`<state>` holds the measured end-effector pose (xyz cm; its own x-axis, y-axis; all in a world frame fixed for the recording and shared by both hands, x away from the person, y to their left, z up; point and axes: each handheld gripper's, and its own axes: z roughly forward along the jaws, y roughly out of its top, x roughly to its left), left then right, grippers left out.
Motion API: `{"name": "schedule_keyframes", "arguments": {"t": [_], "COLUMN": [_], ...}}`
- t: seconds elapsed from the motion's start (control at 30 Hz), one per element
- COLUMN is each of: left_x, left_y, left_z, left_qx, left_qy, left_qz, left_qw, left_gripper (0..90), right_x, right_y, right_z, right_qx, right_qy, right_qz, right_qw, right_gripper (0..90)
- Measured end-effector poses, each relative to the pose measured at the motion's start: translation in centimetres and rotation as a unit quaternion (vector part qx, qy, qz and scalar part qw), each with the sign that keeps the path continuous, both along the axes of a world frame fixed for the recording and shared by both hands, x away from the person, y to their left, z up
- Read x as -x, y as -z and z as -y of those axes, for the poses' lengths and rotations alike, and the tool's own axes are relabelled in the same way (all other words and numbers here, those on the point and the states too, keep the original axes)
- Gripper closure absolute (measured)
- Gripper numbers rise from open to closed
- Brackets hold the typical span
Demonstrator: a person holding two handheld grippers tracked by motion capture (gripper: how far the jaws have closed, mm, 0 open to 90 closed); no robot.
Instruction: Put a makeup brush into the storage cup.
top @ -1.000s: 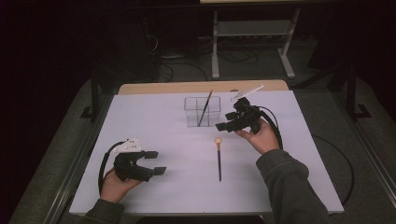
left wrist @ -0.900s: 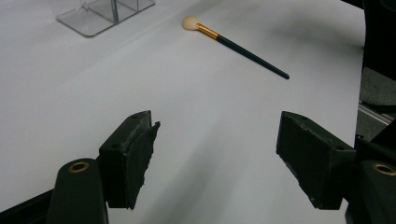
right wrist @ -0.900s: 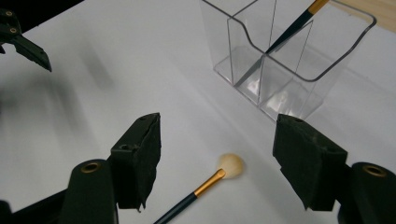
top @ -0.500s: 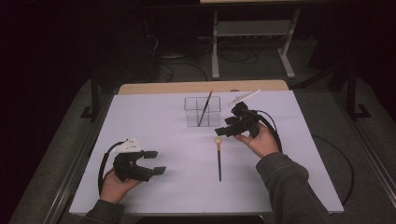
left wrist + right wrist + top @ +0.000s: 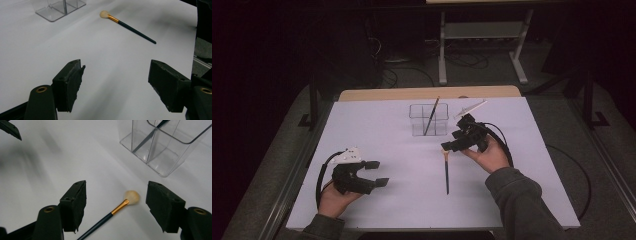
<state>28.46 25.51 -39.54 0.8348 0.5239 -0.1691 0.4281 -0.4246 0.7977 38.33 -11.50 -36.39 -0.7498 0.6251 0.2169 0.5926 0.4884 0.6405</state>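
A makeup brush with a dark handle, a gold ferrule and a cream head lies on the white table. My right gripper hovers open just over the brush's head. In the right gripper view the brush runs up between the spread jaws of my right gripper, and neither pad touches it. My left gripper rests open and empty near the table's front left. In the left gripper view the brush lies far beyond the jaws of my left gripper.
A clear divided organizer stands at the back middle with a dark stick leaning in it; it also shows as the organizer and the organizer. A white stick lies right of it.
My right gripper has shifted a little from beside the organizer toward the near left, down over the brush's head. The left gripper has stayed still.
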Motion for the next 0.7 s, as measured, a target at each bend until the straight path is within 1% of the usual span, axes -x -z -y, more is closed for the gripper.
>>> {"name": "schedule_keyframes", "arguments": {"t": [0.1,0.13,0.2,0.27,0.37,0.43,0.47,0.53,0.57,0.7], "left_x": [0.0,0.0,0.0,0.1,0.1,0.1,0.1,0.1,0.1,0.1], "left_y": [0.0,0.0,0.0,0.0,0.0,0.0,0.0,0.0,0.0,0.0], "left_z": [0.0,0.0,0.1,0.1,0.0,0.0,0.0,0.0,0.0,-0.1], "left_qx": [-0.001,0.001,0.002,0.003,0.004,0.004,0.005,0.007,0.008,0.006], "left_qy": [0.0,-0.001,-0.002,-0.002,-0.004,-0.004,-0.004,-0.006,-0.008,-0.007], "left_qz": [0.001,0.001,0.002,0.001,0.0,0.0,0.001,0.0,-0.001,-0.002], "left_qw": [1.0,1.0,1.0,1.0,1.0,1.0,1.0,1.0,0.9999,1.0], "left_gripper": [26.3,26.3,26.3,26.2,26.2,26.2,26.2,26.2,26.2,26.2], "right_x": [0.0,0.2,0.4,0.5,0.7,0.8,1.0,1.0,1.1,1.2], "right_y": [0.1,0.1,0.3,0.4,0.9,0.9,1.2,1.3,1.5,1.6], "right_z": [0.0,-0.1,-0.2,-0.3,-0.6,-0.7,-0.8,-0.9,-1.0,-1.1], "right_qx": [0.003,0.005,0.007,0.009,0.022,0.025,0.03,0.032,0.039,0.043], "right_qy": [-0.003,0.003,-0.001,0.0,-0.002,0.0,0.001,0.0,0.002,0.007], "right_qz": [0.001,-0.006,-0.004,-0.007,-0.012,-0.012,-0.018,-0.015,-0.019,-0.019], "right_qw": [1.0,1.0,1.0,0.9999,0.9997,0.9996,0.9994,0.9994,0.999,0.9989], "right_gripper": [31.8,31.9,32.1,32.1,32.8,33.0,33.4,33.7,33.8,35.1]}}
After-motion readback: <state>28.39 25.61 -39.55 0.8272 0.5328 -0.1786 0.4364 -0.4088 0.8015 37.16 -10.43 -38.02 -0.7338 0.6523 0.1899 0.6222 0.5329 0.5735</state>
